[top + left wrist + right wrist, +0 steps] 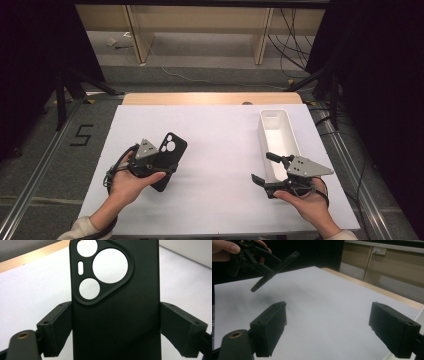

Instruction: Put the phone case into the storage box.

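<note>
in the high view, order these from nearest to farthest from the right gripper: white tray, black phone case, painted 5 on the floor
1. white tray, right beside the right gripper.
2. black phone case, across the table, clamped in the left gripper.
3. painted 5, on the floor beyond the table's left edge.

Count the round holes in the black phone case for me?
3 round holes in the phone case: a small one top left, a big one to its right, a middle-sized one below. A little slot sits between.
</note>
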